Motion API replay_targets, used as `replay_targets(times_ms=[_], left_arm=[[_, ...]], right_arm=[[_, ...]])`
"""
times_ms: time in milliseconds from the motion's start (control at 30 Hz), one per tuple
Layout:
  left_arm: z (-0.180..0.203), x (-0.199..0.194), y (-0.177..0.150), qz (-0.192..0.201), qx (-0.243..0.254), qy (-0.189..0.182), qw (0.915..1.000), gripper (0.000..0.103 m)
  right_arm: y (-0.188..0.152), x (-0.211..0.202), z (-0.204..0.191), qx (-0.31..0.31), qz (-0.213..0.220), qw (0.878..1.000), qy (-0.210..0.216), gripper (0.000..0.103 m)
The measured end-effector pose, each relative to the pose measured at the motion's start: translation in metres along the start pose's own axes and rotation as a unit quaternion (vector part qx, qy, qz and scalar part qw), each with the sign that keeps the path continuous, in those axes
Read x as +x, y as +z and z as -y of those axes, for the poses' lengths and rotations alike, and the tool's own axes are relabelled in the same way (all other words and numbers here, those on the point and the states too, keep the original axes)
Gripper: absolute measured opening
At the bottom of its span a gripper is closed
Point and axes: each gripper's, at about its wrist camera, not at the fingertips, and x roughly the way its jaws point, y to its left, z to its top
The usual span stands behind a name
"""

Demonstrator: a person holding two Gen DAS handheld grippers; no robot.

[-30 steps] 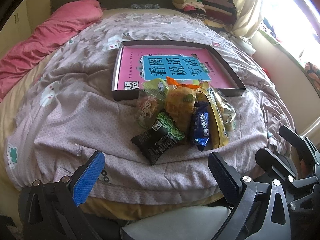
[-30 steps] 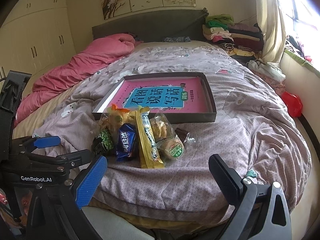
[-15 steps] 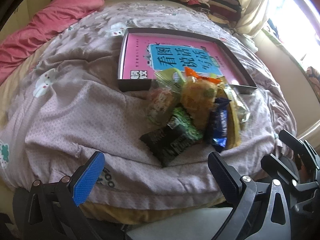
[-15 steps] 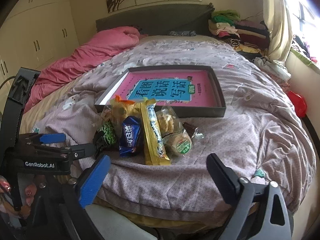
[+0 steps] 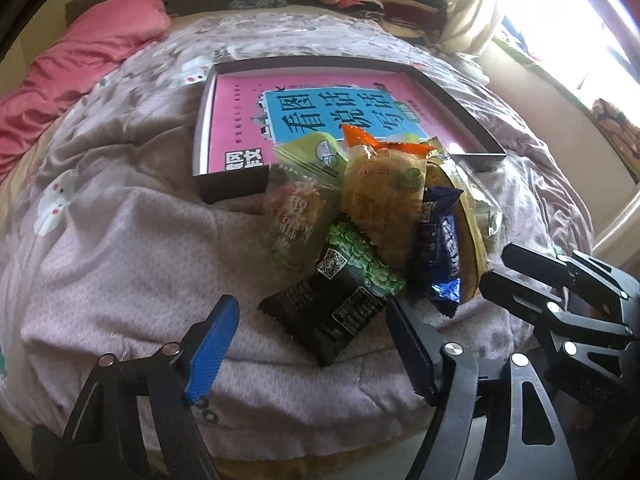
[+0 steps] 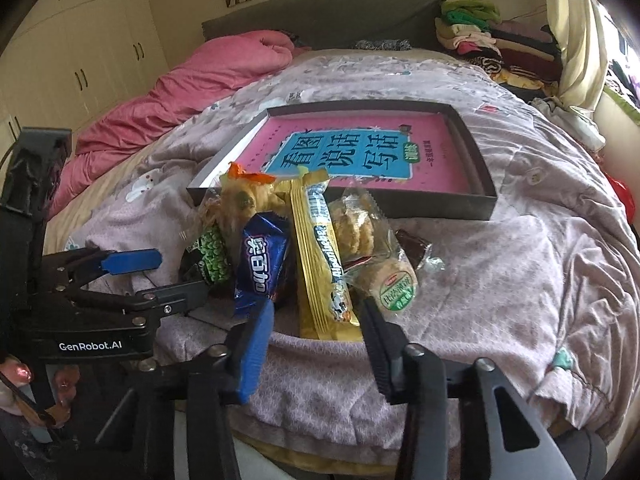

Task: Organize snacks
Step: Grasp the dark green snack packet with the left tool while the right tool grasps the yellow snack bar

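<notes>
Left wrist view: the left hand-held gripper (image 5: 310,342) has come lower and nearer the snacks than a second ago, and its jaws have just been closing. They are still apart, straddling the near end of the black-and-green packet (image 5: 340,292) without pressing it. This glossy crinkled foil packet lies flat on the quilt (image 5: 120,248), long axis slanting from near left to far right. Behind it the pile leans on the front wall of the shallow dark tray (image 5: 232,188), which holds a pink book.

Right wrist view: the right hand-held gripper (image 6: 318,338) has also moved in, jaws just closing, now half apart and empty, either side of the near end of the long yellow bar (image 6: 320,256). The bar's long axis runs from the gripper toward the tray. A blue foil packet (image 6: 262,260) lies just left of it, clear crinkly biscuit wrappers (image 6: 372,248) just right.
</notes>
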Motion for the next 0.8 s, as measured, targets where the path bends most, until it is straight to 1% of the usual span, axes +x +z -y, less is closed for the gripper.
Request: replay_targets(times_ms=[167,433,467,500,533,567,600,633,667,700,733,767,800], left_arm=[[0.0,0.006,0.002,-0.002,0.005,-0.019,0.9998,0.072],[-0.003,0.014,0.006,-0.008,-0.003,-0.034,0.9994,0.072],[-0.004,0.016,0.006,-0.009,-0.004,-0.035,0.9994,0.069],[-0.004,0.018,0.006,-0.011,-0.005,-0.035,0.9993,0.066],[-0.005,0.021,0.006,-0.016,-0.008,-0.037,0.9992,0.062],[-0.006,0.022,0.006,-0.018,-0.013,-0.04,0.999,0.057],[-0.007,0.023,0.006,-0.019,-0.016,-0.042,0.9988,0.054],[-0.008,0.023,0.006,-0.02,-0.019,-0.048,0.9985,0.05],[-0.009,0.022,0.006,-0.02,-0.023,-0.053,0.9981,0.043],[-0.01,0.021,0.006,-0.02,-0.026,-0.062,0.9975,0.039],[-0.01,0.021,0.007,-0.019,-0.028,-0.068,0.9971,0.031],[-0.01,0.02,0.007,-0.019,-0.029,-0.074,0.9967,0.027],[-0.01,0.019,0.007,-0.017,-0.029,-0.076,0.9965,0.026]], right_arm=[[0.002,0.013,-0.003,-0.015,-0.004,1.0,0.001,0.035],[0.007,0.032,-0.005,-0.033,-0.008,0.999,-0.016,0.035],[0.008,0.035,-0.004,-0.033,-0.01,0.999,-0.015,0.034],[0.008,0.038,-0.003,-0.032,-0.014,0.999,-0.014,0.029],[0.008,0.04,-0.002,-0.032,-0.013,0.999,-0.013,0.028],[0.009,0.04,0.0,-0.029,-0.009,1.0,-0.007,0.024],[0.008,0.039,0.002,-0.026,-0.007,1.0,0.0,0.021],[0.008,0.036,0.004,-0.021,-0.002,1.0,0.007,0.021],[0.007,0.034,0.006,-0.018,0.003,1.0,0.012,0.02],[0.007,0.031,0.008,-0.014,0.007,1.0,0.019,0.019],[0.007,0.028,0.011,-0.008,0.01,1.0,0.025,0.019],[0.007,0.025,0.014,-0.002,0.013,1.0,0.028,0.019],[0.006,0.023,0.015,0.003,0.016,0.999,0.031,0.019]])
